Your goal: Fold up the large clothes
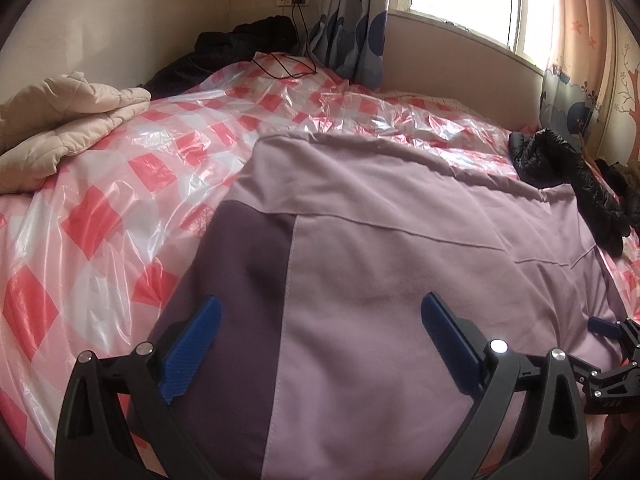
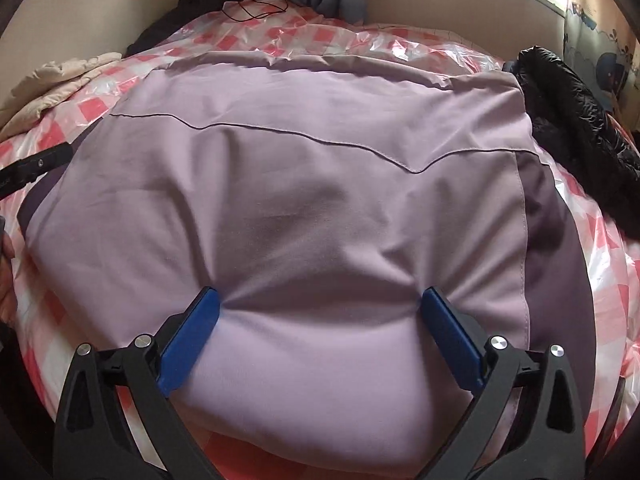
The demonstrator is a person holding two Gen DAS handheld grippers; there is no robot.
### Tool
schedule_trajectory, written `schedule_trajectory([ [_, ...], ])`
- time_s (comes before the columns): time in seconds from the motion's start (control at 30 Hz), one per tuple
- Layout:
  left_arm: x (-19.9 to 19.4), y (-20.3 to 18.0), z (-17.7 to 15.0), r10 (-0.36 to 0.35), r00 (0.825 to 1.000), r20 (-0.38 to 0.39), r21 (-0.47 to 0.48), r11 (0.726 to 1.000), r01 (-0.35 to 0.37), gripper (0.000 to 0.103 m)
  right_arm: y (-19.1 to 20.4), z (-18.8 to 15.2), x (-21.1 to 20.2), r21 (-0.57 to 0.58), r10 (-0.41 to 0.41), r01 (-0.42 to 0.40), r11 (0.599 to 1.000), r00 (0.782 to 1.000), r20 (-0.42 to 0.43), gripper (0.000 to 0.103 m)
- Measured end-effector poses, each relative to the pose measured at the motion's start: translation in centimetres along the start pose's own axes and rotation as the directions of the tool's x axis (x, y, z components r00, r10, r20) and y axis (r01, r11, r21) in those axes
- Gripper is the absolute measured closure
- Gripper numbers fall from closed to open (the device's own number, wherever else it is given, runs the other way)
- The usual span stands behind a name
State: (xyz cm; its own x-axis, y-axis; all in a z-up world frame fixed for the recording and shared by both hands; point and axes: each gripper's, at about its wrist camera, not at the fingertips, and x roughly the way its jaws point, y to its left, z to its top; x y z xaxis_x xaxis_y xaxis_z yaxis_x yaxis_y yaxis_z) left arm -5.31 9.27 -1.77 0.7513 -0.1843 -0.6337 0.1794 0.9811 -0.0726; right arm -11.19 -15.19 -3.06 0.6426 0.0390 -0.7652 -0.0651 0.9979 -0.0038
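The lilac garment (image 2: pixel 304 184) lies already folded into a thick block under both grippers, the left gripper (image 1: pixel 318 344) and right gripper (image 2: pixel 320 338) spread apart and gripping nothing, so perhaps one last fold remains.

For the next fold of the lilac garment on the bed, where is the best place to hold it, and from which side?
Probably the near hem of the lilac garment, approached from the near bed edge. It lies flat, and the open right gripper already presses there, bunching cloth between its fingers. The open left gripper could take the dark purple panel corner.
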Motion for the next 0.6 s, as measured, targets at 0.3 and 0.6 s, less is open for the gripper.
schedule_trajectory([
  [0.3, -1.3, -0.4, 0.5, -0.001, 0.998, 0.065, 0.033, 0.999, -0.001, 0.007, -5.2, -2.6, -4.2, 0.195, -0.033, 0.026, 0.981, 0.999, 0.034, 0.006],
  [0.6, -1.5, -0.8, 0.5, -0.018, 0.997, 0.081, 0.061, 0.998, 0.013, 0.007, -7.8, -3.5, -5.4, 0.291, 0.088, -0.100, 0.952, 0.995, 0.053, 0.006],
])
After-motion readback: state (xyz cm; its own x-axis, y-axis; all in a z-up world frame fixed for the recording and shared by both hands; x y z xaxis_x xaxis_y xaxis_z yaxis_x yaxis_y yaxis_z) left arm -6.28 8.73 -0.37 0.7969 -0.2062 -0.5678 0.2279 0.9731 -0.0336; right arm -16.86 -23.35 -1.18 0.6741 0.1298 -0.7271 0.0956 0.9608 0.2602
